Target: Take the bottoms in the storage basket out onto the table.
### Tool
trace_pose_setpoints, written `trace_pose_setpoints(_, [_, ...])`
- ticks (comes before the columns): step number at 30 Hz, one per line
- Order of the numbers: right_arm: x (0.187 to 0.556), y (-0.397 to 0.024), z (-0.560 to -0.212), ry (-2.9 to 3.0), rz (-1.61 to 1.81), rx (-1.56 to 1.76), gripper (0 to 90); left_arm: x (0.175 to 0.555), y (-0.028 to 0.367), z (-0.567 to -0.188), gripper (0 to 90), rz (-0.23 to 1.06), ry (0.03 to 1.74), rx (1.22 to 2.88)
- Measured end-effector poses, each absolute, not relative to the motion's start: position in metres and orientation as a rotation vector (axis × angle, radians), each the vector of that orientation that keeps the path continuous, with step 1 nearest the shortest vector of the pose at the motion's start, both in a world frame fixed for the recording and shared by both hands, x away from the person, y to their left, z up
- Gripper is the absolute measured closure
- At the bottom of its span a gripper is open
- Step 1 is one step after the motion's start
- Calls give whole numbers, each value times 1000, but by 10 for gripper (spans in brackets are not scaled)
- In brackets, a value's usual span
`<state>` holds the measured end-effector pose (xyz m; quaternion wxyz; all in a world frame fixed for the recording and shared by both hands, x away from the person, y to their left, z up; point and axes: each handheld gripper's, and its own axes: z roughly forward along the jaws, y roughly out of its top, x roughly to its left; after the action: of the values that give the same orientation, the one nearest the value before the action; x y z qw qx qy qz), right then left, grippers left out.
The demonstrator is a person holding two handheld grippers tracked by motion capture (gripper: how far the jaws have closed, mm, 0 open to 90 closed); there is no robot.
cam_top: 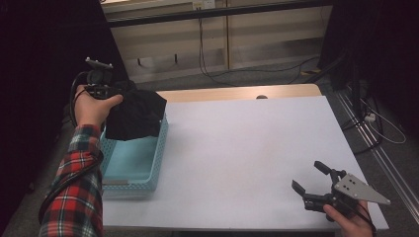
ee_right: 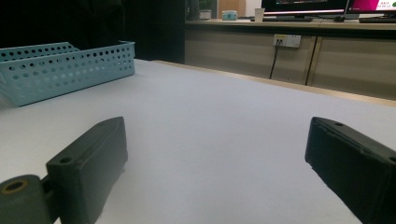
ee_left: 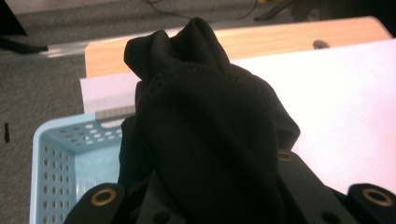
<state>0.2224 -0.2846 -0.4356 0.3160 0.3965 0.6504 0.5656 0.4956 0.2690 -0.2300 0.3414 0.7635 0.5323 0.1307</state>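
Black cloth [cam_top: 134, 114] hangs bunched from the left gripper [cam_top: 111, 92], jaws clamped on it, above the far end of a light blue basket [cam_top: 157, 159] — on the white table [cam_top: 247, 148]. The right gripper [cam_top: 311, 178] rests near the table's front edge — jaws wide apart, holding nothing.

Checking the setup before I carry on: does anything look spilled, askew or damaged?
Nothing stands out. The black cloth hangs bunched from the left gripper above the blue basket; the right gripper rests open on the white table.
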Motion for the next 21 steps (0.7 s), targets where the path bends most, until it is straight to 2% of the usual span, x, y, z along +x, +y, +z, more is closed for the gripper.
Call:
trace_pose_setpoints(9, [223, -285, -436, 1714, 1487, 1041, 53, 492, 262, -211, 778, 384, 1335, 1972])
trace_pose_setpoints(21, [223, -285, -436, 1714, 1490, 1042, 53, 489, 245, -198, 778, 363, 1260, 1937])
